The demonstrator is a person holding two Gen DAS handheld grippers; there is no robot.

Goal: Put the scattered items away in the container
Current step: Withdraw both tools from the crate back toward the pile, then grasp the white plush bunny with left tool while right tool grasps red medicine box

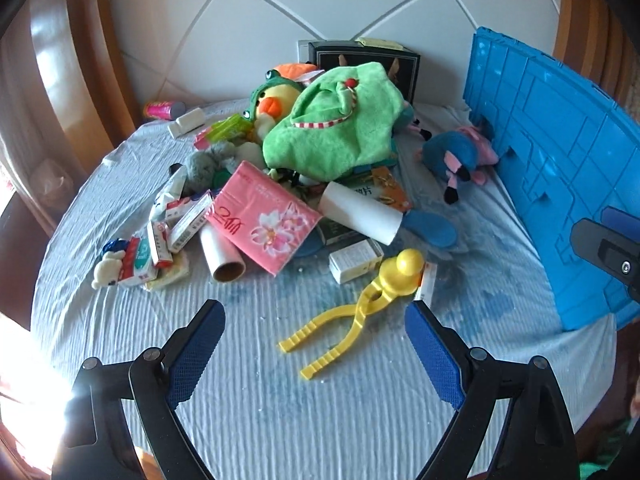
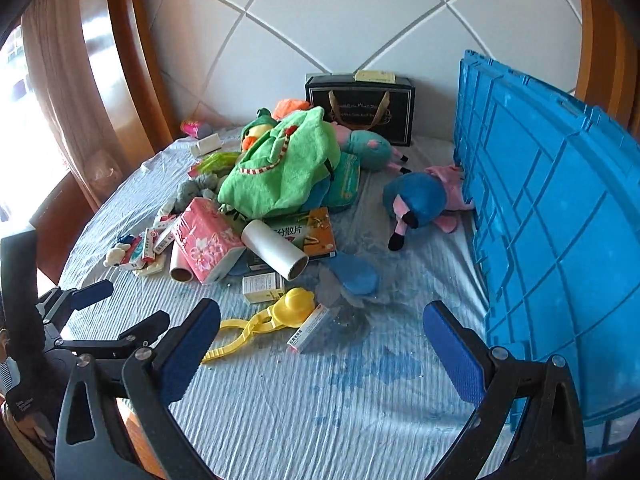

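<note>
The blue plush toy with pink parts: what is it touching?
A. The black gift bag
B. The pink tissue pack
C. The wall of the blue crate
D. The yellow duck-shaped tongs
C: the blue plush toy lies with its pink end against the blue crate wall, apart from the pile of other things.

A bed with a pale blue ribbed sheet [image 2: 280,412] is seen filling the lower part of both views, wrinkled and marked with darker blue blotches [image 2: 372,368]. Behind it a white padded headboard [image 1: 280,8] is crossed by diagonal seams, and it's framed by glossy brown wood [image 2: 120,60]. A pinkish curtain [image 2: 44,80] is seen at the left, lit by glare.
</note>
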